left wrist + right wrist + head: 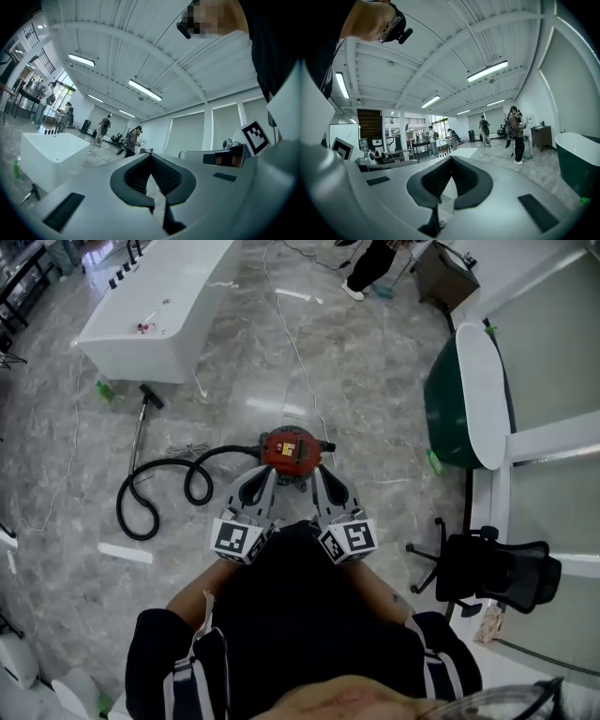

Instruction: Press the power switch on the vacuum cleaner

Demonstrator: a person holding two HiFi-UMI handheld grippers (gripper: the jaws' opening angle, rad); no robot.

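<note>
Red vacuum cleaner [291, 448] is seen on the floor [394, 409] just ahead of the 2 tongs. Left gripper [268, 474] and right gripper [318, 474] are held closed, tips together, nothing gripped. The switch cannot be made out, so the wrong spot could be pressed or the vacuum shoved away.

Left gripper [266, 476] and right gripper [320, 476] side by side, fingers [137, 179] closed.

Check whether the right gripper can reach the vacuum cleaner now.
Probably yes: nothing stands between the right gripper and the vacuum cleaner on the floor ahead, though its jaws point outward, not down.
</note>
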